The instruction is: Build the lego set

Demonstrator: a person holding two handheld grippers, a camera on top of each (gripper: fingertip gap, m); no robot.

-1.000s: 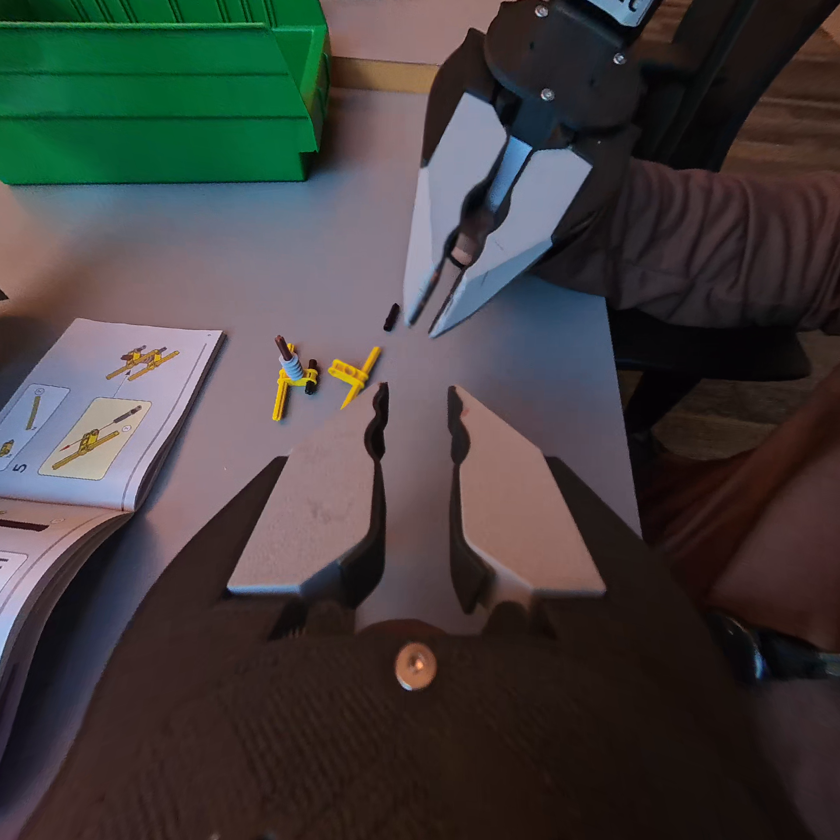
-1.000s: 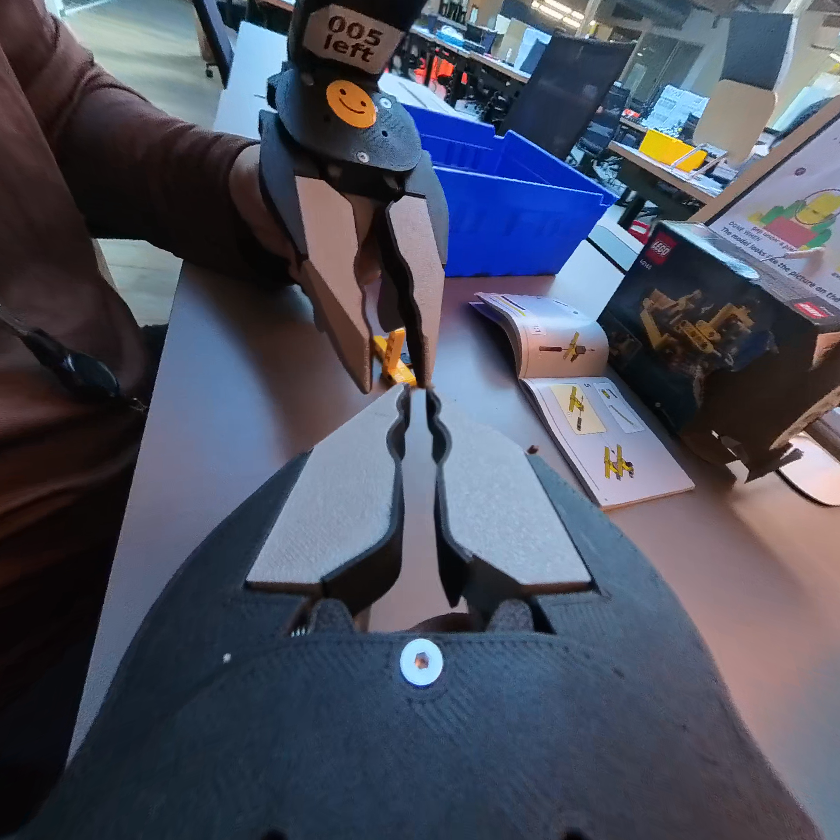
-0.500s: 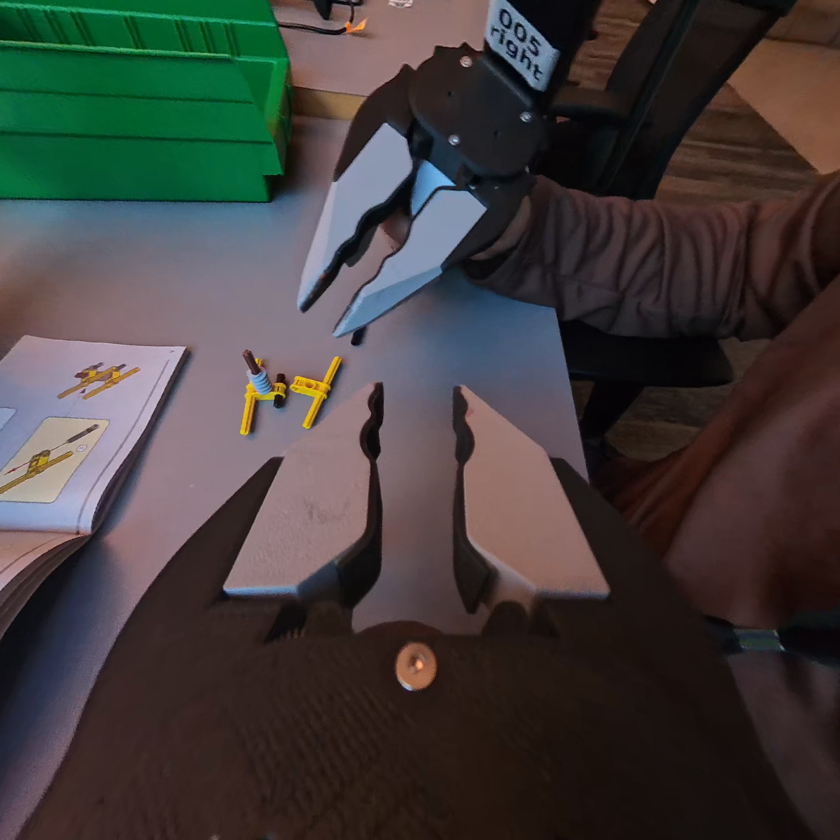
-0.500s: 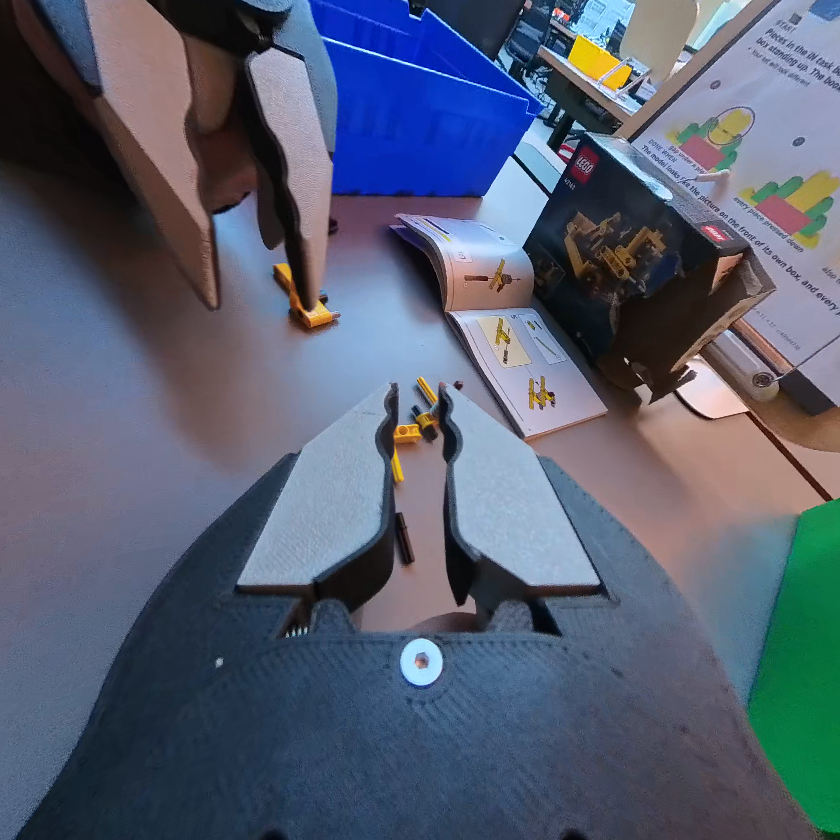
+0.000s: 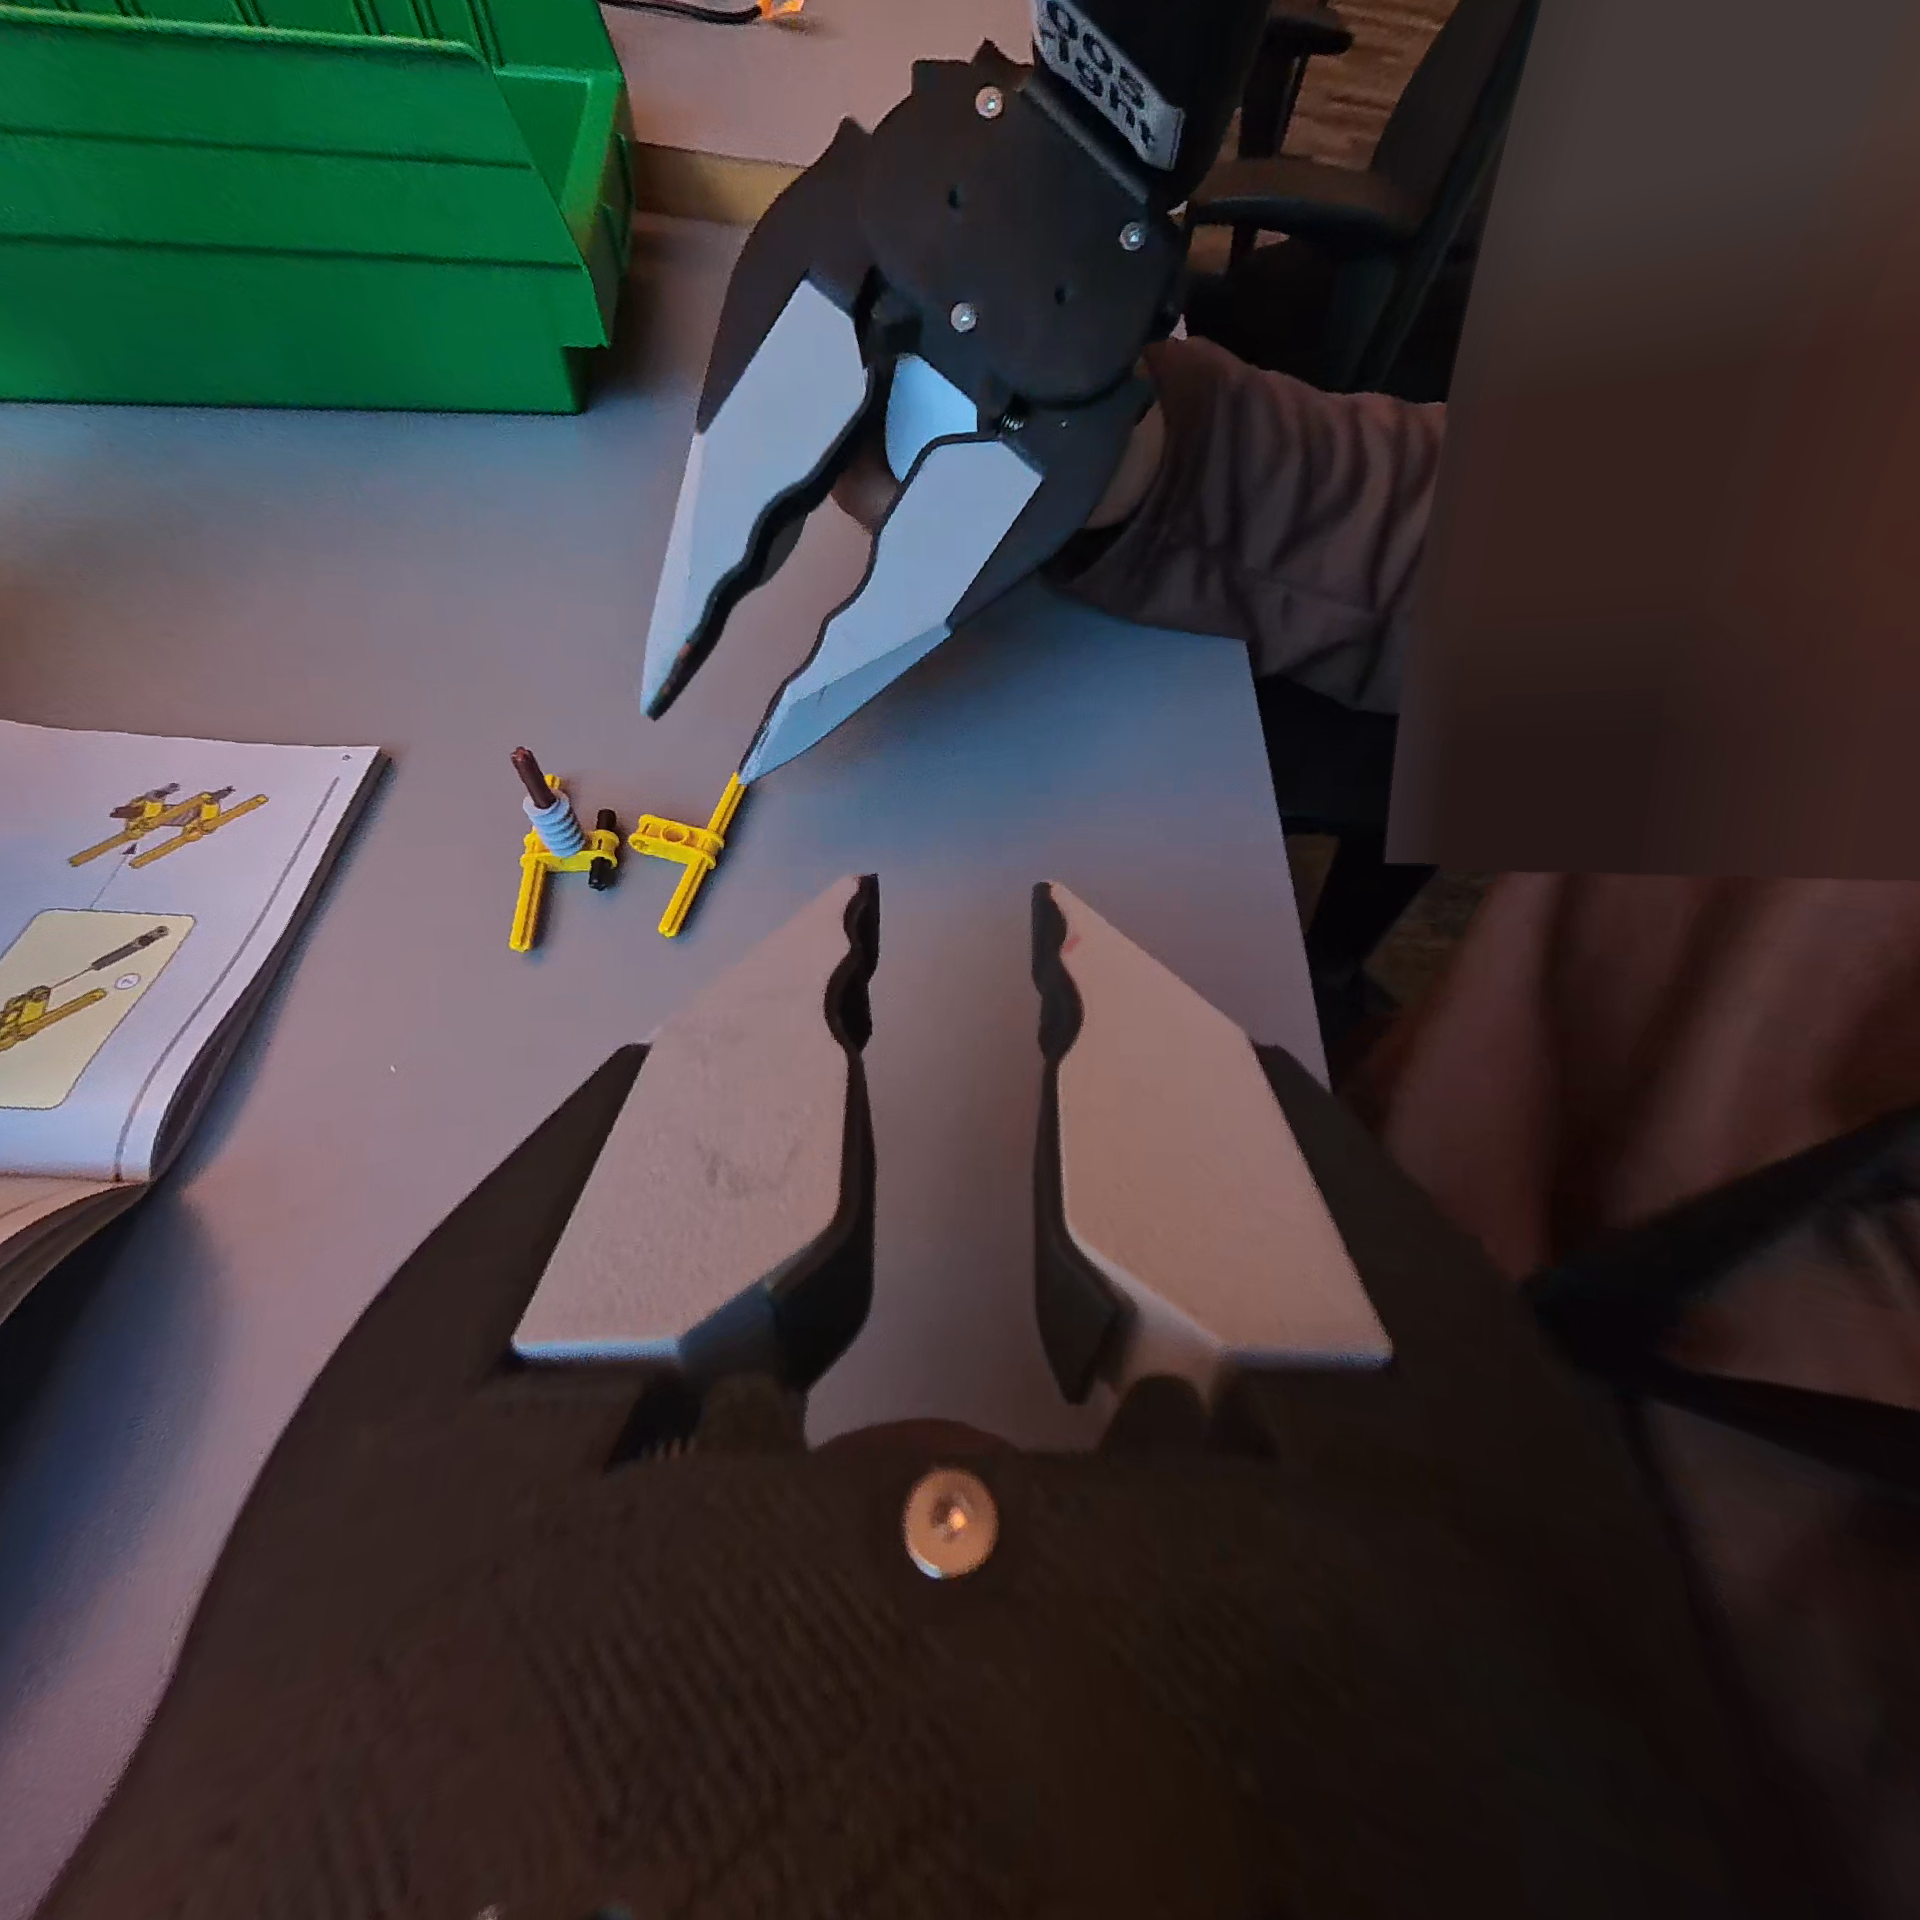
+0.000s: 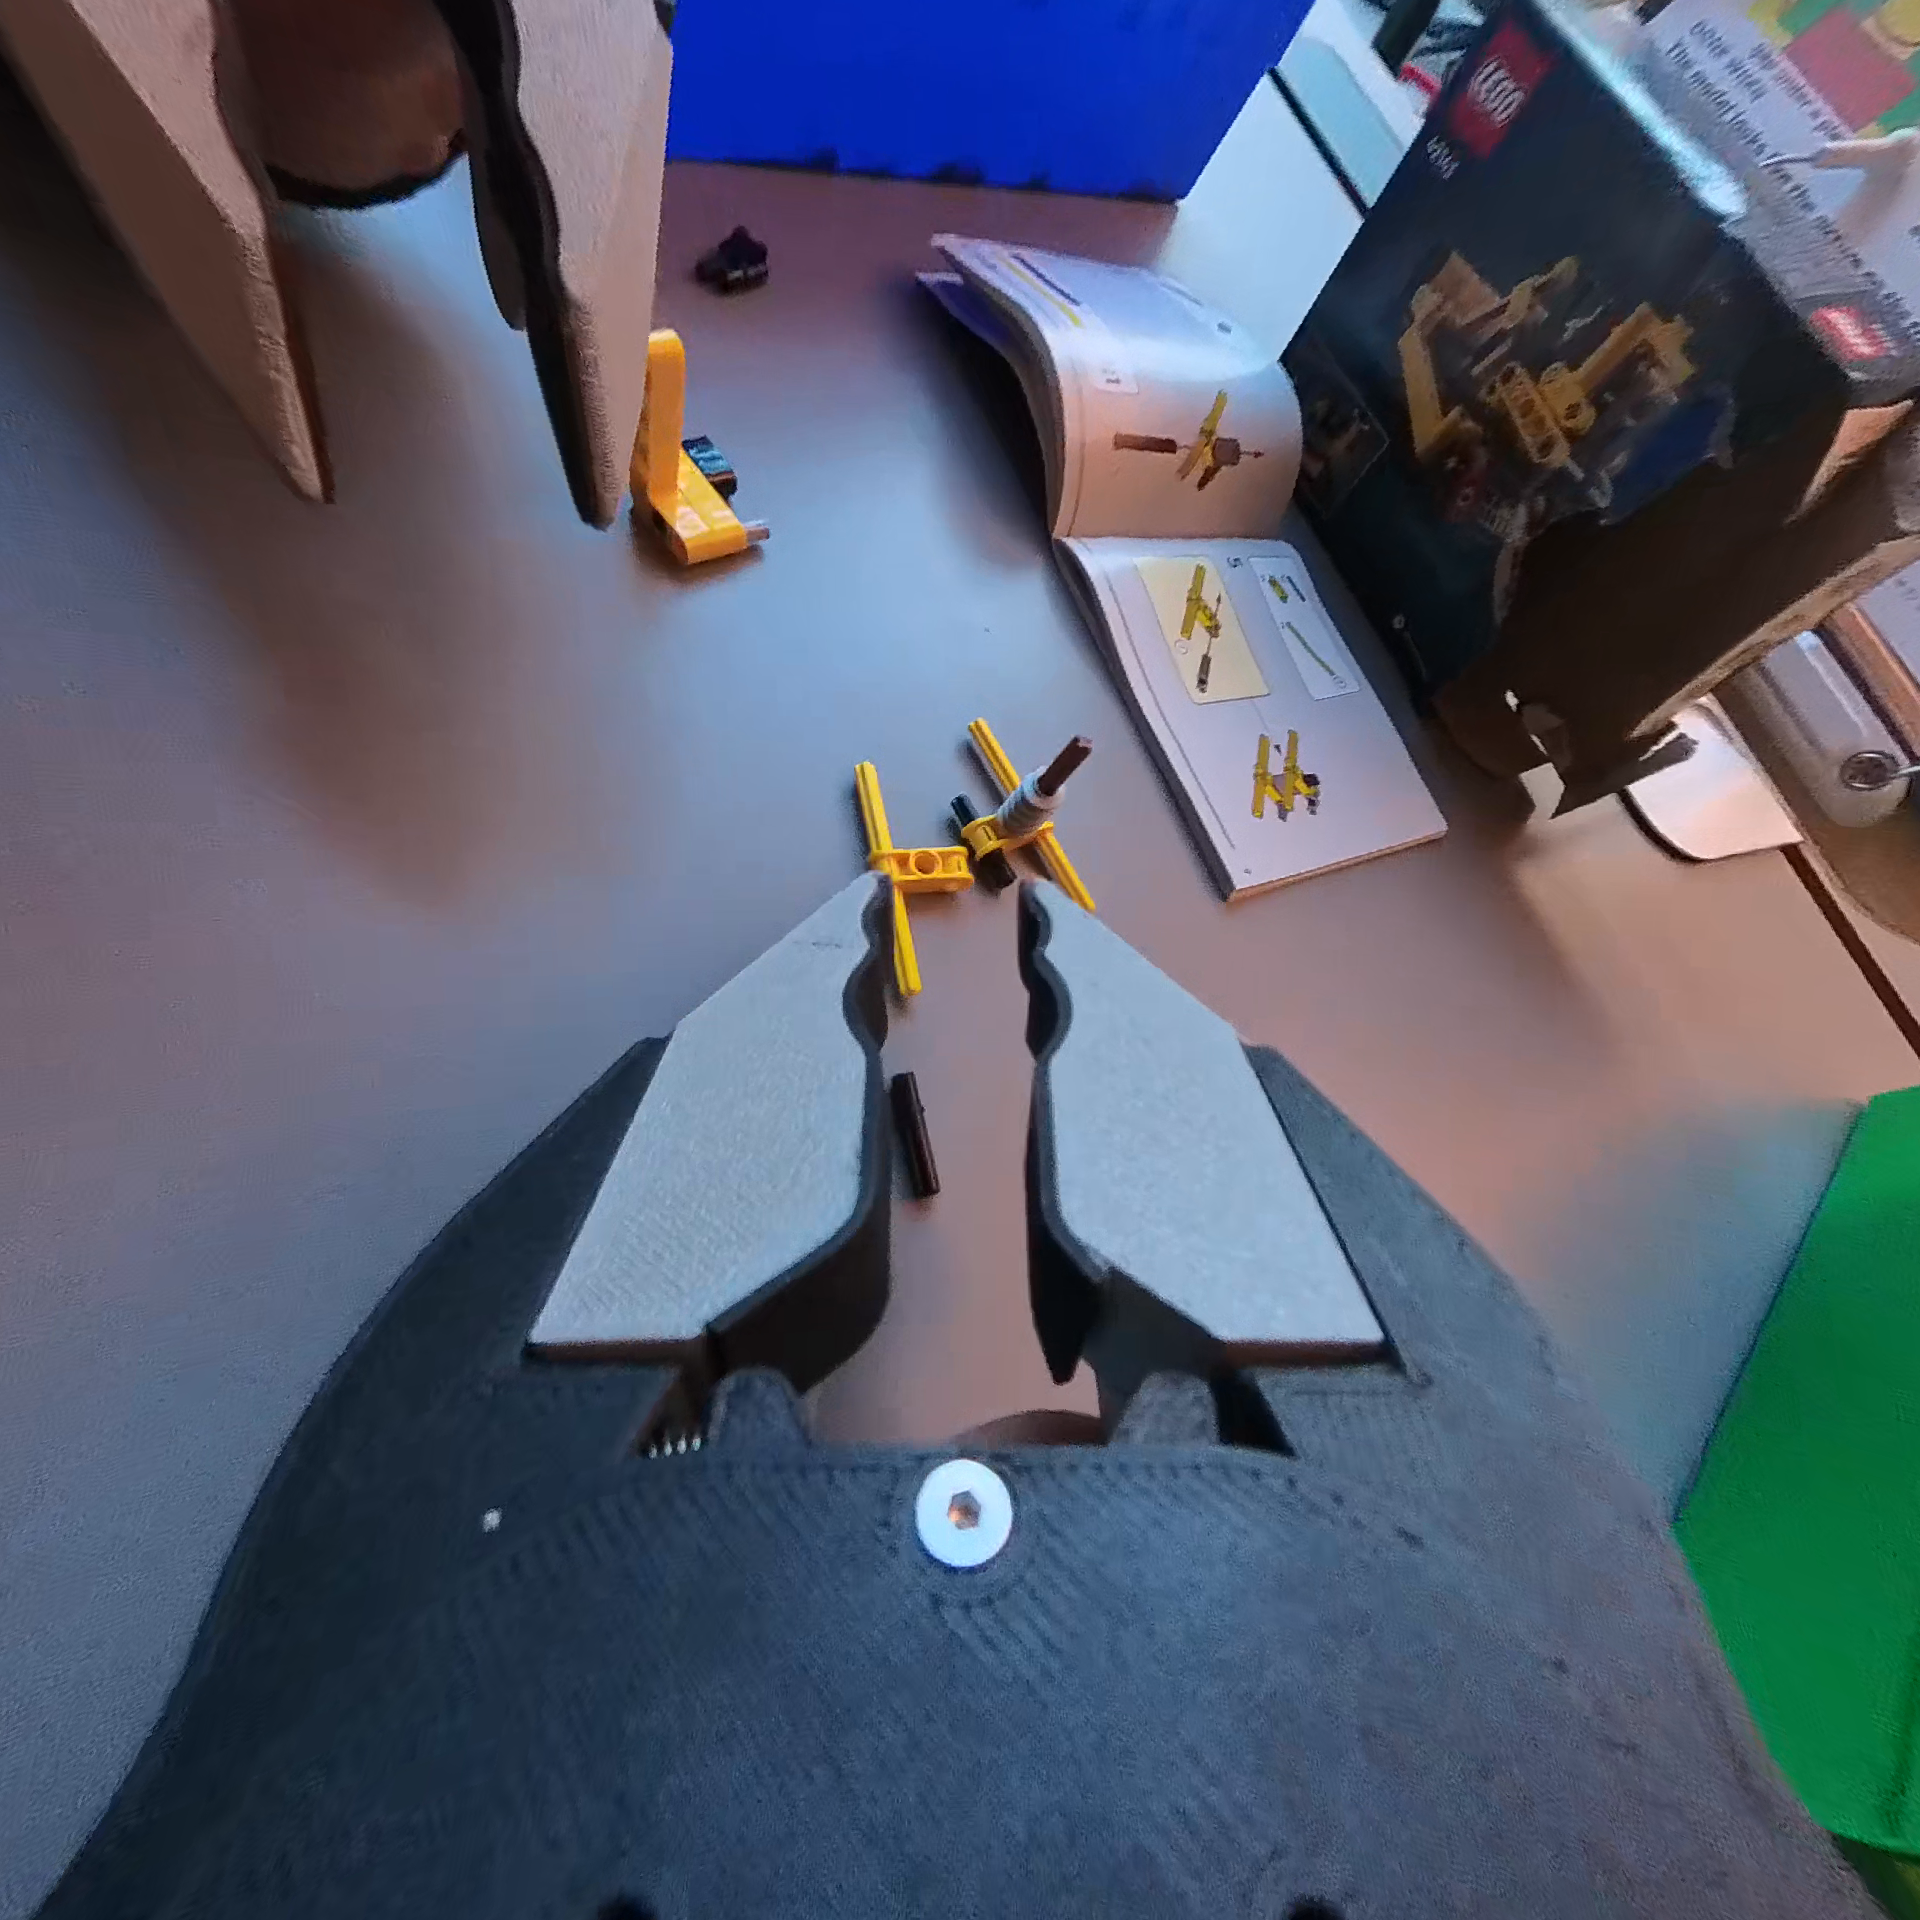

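Observation:
Two yellow lego sub-assemblies lie side by side on the grey table (image 5: 312, 571): a cross-shaped axle piece (image 5: 686, 847) (image 6: 914, 862), and one with a grey worm gear on a brown axle (image 5: 551, 826) (image 6: 1023, 810). My right gripper (image 6: 951, 894) (image 5: 701, 740) is open and empty, its tips just short of the cross piece. A loose black pin (image 6: 914, 1132) lies on the table between its fingers. My left gripper (image 5: 951, 904) (image 6: 447, 504) is open and empty, held above the table near the pieces.
An open instruction booklet (image 5: 156, 935) (image 6: 1247, 644) lies beside the pieces. A yellow L-shaped beam (image 6: 675, 468) and a small black part (image 6: 732, 260) lie farther off. A lego box (image 6: 1558, 416), a blue bin (image 6: 935, 83) and a green bin (image 5: 291, 208) ring the work area. One gripper's finger ends stand about 9 cm off the other's.
My right gripper opened wider and moved over the black pin towards the yellow pieces. My left gripper stayed open and drew back slightly.

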